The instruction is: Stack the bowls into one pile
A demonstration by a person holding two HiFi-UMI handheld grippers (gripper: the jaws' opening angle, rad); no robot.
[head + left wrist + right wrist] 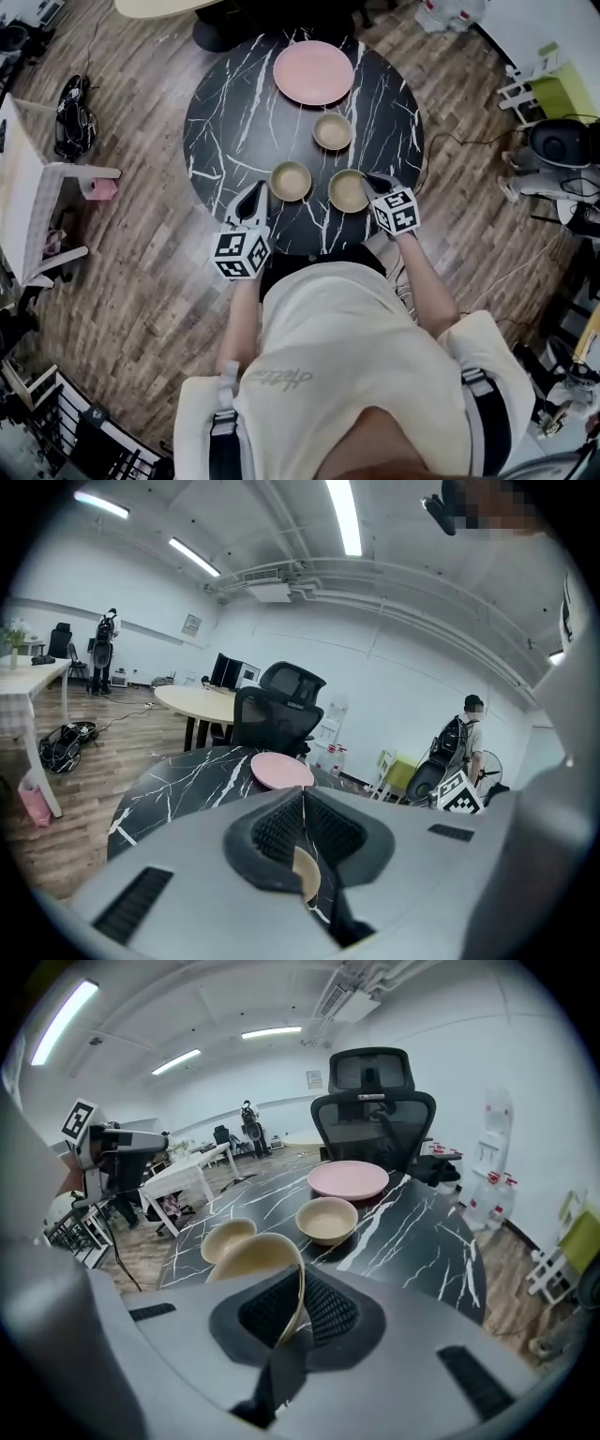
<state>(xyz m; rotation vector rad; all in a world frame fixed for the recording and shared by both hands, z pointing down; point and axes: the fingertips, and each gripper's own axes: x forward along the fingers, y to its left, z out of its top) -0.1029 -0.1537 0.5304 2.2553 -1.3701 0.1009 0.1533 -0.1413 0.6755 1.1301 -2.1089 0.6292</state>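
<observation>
Bowls: three round, matte beige bowls, none nested in another. The far bowl (332,130), the near-left bowl (291,180) and the near-right bowl (349,190) lie apart from one another.
Setting: a round black table (225,112) veined in white like marble, with a flat round pink plate (313,72) at its far side, clear of all three bowls.
Right gripper: the right gripper (298,1302) is clamped on the rim of the near-right bowl. The thin beige wall is pinched between its ribbed pads and the bowl tips toward the camera. Whether its base is clear of the tabletop cannot be told for certain.
Left gripper: the left gripper (302,827) has its jaws closed together on nothing. It is poised just beside the near-left bowl without touching it.
Done: nothing is stacked so far; only the first pick-up is in hand.
Left: by the look of it, the gripped bowl must go into one of the other two, and the remaining bowl must then join them to make a single pile.
Watch: a grip on the rim alone lets the bowl swing, so it will likely need levelling before it can seat inside another.
</observation>
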